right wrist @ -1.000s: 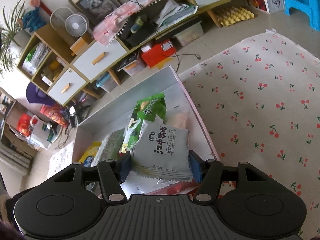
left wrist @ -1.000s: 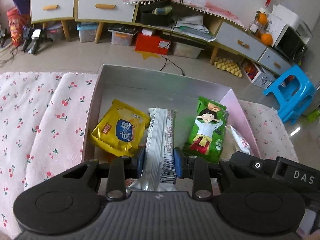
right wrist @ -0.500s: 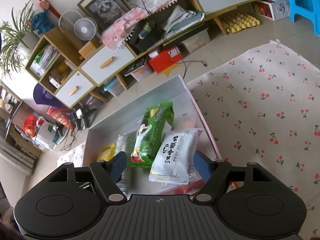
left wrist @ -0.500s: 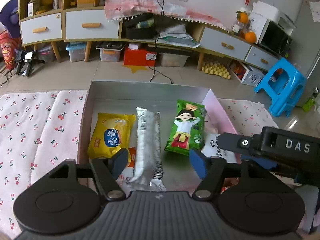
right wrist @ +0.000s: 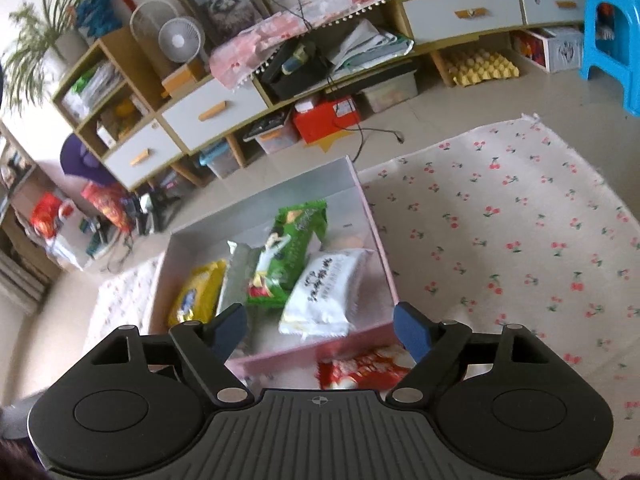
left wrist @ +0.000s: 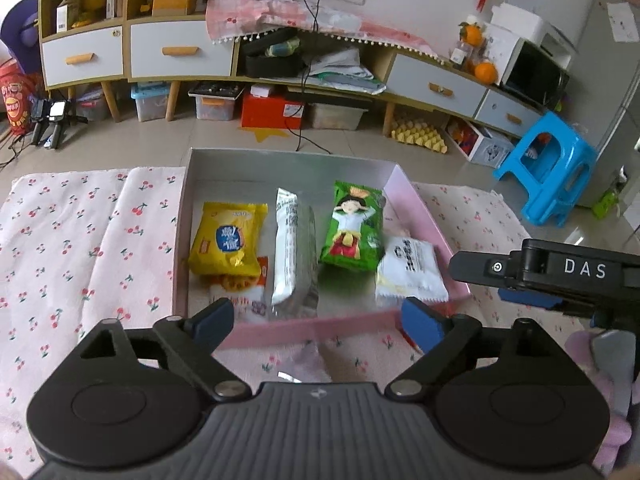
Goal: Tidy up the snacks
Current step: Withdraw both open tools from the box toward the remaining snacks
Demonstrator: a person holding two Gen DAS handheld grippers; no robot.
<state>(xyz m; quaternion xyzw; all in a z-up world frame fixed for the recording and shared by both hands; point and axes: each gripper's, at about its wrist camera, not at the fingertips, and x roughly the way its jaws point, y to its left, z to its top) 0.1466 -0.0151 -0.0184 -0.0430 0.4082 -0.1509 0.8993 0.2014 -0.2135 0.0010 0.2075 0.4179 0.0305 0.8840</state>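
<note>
Left wrist view: both grippers, left gripper [left wrist: 316, 318] and right gripper [right wrist: 318, 326], have just been opening their jaws with nothing between, so lift clear of the box [left wrist: 348, 326] without dragging packets.

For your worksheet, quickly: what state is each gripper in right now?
Left gripper: open, holding nothing, just been opening.
Right gripper: open, holding nothing, just been opening.

Both wrist views look steeply down, close over the shared snack box [left wrist: 416, 204], facing the cabinets [right wrist: 208, 114].
</note>
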